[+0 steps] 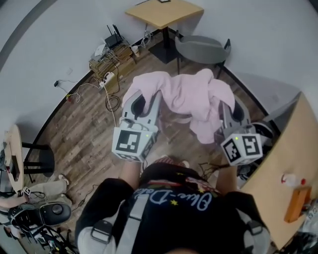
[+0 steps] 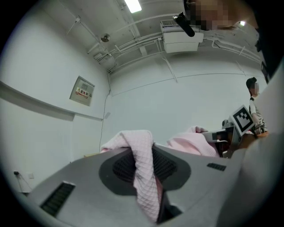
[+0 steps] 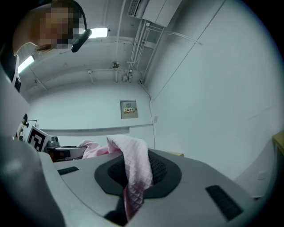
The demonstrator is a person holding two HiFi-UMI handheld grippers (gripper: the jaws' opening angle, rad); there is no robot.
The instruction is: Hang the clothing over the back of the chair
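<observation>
1. Person: stands at the bottom of the head view in a black shirt, one claw in each hand, both pointing level and away from the body.

2. Left claw: clenched on the clothing. In the left gripper view a fold of pink waffle-knit fabric is pinched between the two jaws and hangs down between them. Its marker cube sits nearest the person.

3. Right claw: likewise clenched on the clothing. In the right gripper view a pink fold rises from between the jaws and drapes over them. Its marker cube faces the head camera.

4. Clothing: a pale pink garment, held in the air between the two claws and above the wooden floor. It spans from one claw to the other. One part hangs lower just beside the right claw.

5. Near desk: a wooden top at the right edge of the head view, with a small white bottle near its right edge.

6. Chair: grey, beyond the clothing and apart from it, close to the curved wall.

7. Far desk: a small wooden top just beyond the chair.

8. Cardboard box: against the wall to the left of the chair, with a black router at its far end and cables trailing onto the floor.
</observation>
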